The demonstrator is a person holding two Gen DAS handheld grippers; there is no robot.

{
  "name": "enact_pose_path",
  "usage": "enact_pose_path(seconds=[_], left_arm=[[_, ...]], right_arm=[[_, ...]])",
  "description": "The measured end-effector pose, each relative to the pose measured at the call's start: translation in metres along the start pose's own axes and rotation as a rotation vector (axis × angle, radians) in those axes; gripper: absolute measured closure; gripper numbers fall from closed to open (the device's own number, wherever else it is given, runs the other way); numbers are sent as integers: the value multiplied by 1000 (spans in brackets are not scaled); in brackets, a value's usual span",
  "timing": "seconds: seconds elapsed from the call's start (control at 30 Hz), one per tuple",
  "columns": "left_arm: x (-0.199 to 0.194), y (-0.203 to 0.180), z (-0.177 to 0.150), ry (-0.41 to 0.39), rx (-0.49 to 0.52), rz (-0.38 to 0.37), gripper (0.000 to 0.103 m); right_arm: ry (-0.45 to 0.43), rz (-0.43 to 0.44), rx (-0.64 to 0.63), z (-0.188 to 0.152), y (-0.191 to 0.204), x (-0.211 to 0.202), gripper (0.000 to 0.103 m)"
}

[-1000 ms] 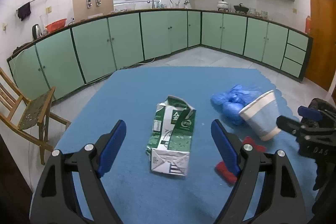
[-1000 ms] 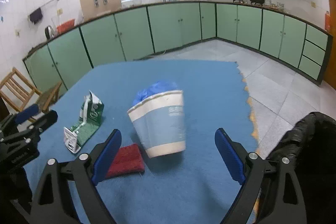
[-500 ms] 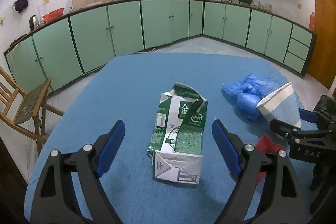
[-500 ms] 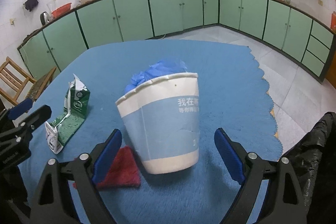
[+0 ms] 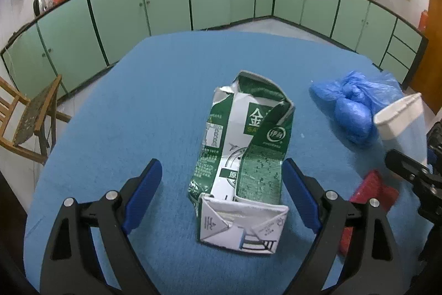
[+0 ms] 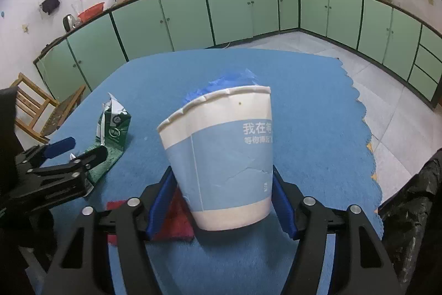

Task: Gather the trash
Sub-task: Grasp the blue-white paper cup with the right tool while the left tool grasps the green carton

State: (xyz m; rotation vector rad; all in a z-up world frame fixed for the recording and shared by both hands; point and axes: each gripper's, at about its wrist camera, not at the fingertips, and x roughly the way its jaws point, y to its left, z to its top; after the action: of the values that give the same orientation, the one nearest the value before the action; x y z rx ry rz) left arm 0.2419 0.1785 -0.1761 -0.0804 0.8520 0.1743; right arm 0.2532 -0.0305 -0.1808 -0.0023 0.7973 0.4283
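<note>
Right gripper [image 6: 221,201]: your jaws have just been closing and now pinch the paper cup [image 6: 221,156].
Left gripper [image 5: 221,195]: your jaws have just been opening; spread, straddling the crushed carton [image 5: 243,156].

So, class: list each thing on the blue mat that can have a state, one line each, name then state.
milk carton: crushed, torn open, lying flat
paper cup: upright, tilted, dented
red cloth: lying flat
blue plastic bag: bunched up
left gripper: open, straddling carton
right gripper: has just been closing, pads against the cup
</note>
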Motion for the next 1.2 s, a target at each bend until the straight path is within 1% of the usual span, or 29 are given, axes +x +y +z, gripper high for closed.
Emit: enact_pose_path(seconds=[0.17,0.27,0.37,0.5,0.63,0.83,0.9,0.93,1.07,1.2], left_arm=[[15,4,5,61,-19,-14,17],[18,4,10,67,-24,-14,17],[18,-3,13,75,-6,-6,17],[14,-10,17,53,6,-18,17],[20,-17,21,76,5,-6,17],[28,-21,30,82,2,1,13],[28,-20,30,75,-2,-10,17],[28,-19,30,68,-4,-15,26],[24,-17,28,51,-4,-17,28],[11,-10,29,14,-16,-18,29]], right_arm=[[-14,15,20,3,-7,-6,38],[-17,16,12,3,-8,-8,38],[-15,15,19,1,-10,-9,38],[-16,12,25,0,-13,-10,38],[-20,10,30,0,-16,-11,38],[-14,12,39,-2,-18,-8,38],[-11,13,40,-3,-17,-8,38],[-9,13,40,-3,-17,-8,38],[-6,13,47,-5,-18,-8,38],[-13,13,44,-6,-21,-13,38]])
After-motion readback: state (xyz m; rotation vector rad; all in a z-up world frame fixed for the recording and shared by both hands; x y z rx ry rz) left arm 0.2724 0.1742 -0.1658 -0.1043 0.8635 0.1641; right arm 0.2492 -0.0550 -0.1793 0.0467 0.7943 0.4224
